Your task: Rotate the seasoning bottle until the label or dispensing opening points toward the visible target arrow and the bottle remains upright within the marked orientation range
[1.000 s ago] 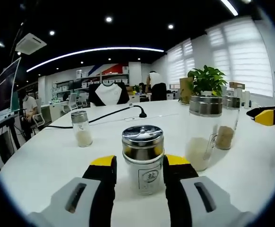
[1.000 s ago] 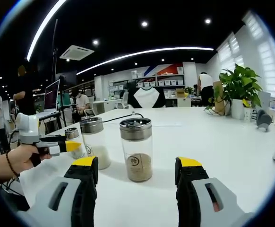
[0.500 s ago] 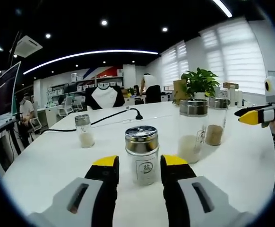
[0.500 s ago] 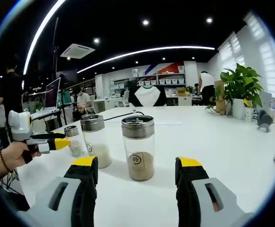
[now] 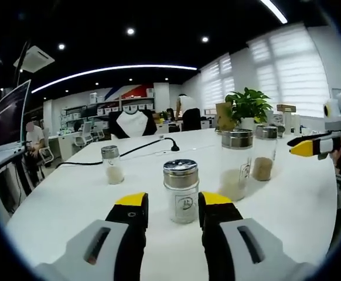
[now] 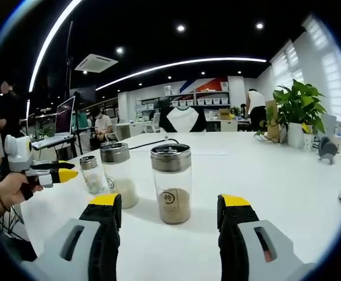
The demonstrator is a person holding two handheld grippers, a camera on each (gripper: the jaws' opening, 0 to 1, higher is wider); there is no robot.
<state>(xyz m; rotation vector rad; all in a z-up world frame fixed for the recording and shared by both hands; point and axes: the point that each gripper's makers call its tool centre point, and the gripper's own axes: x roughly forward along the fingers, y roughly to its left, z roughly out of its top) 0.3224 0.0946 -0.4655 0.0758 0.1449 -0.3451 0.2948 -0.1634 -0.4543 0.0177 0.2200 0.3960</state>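
A short seasoning bottle with a silver lid and a small label facing me stands upright on the white table. It is just ahead of my left gripper, which is open, with its yellow-tipped jaws apart from the glass. In the right gripper view the same bottle stands at the left, with the left gripper held off to its left by a hand. My right gripper is open, and a jar of brown seasoning stands untouched ahead of its jaws. That right gripper hovers beyond the jars.
Two tall jars stand to the right, one with white grains and one with brown. A small shaker stands to the left, with a black cable behind it. A potted plant stands at the far edge. The white-grain jar is beside the brown one.
My left gripper has drawn back from the labelled bottle, which now looks smaller and farther ahead. In the right gripper view the left gripper has moved left, off the bottle. The right gripper has held still.
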